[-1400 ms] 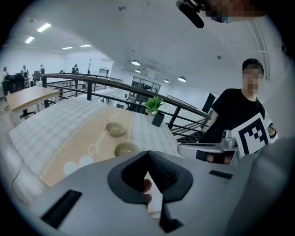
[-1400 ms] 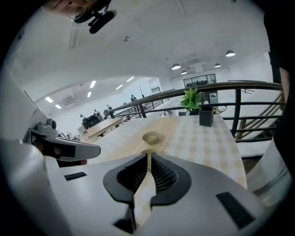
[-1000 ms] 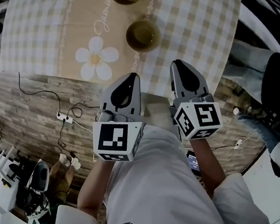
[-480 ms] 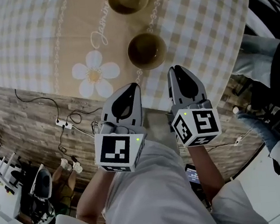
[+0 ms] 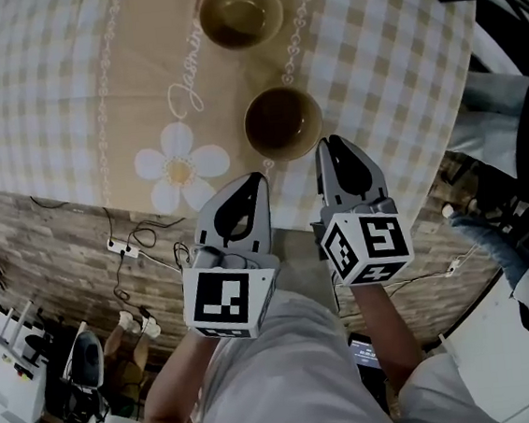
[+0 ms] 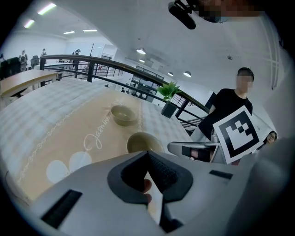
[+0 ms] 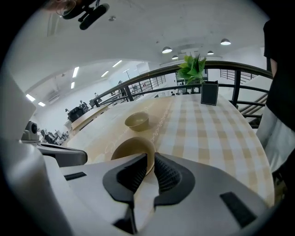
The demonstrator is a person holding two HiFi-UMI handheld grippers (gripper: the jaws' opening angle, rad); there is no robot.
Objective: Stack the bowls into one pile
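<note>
2 bowls sat apart on the table, not stacked. The near bowl (image 5: pixel 281 122) was on the beige strip of the tablecloth (image 5: pixel 389 52), close to the table's front edge & upright. The far bowl (image 5: pixel 241 13) was further up the same strip, well apart from the 1st, also upright. Both looked empty. A white flower print (image 5: pixel 177 166) lay on the strip to the left of the near bowl.

The right gripper (image 5: pixel 330 144) was low at the front edge, tips just beside the near bowl's right rim. In the right gripper view its jaws stood a narrow slit apart, w/ the bowl's rim lined up right at the slit. Couldn't tell if the rim was in between or just beyond, & no clear grip on it.

The left gripper (image 5: pixel 255 179) hung a bit further back, off the table edge, near the flower. Left gripper view: jaw tips pressed together, nothing held, near bowl ahead of them.

Further out: brick-look floor (image 5: pixel 48 210) w/ cables & a power strip (image 5: pixel 123 247) to the left. A potted plant (image 7: pixel 193 68) stood by a railing at the table's far side, and a person in a black top (image 6: pixel 230 108) was at the right.
</note>
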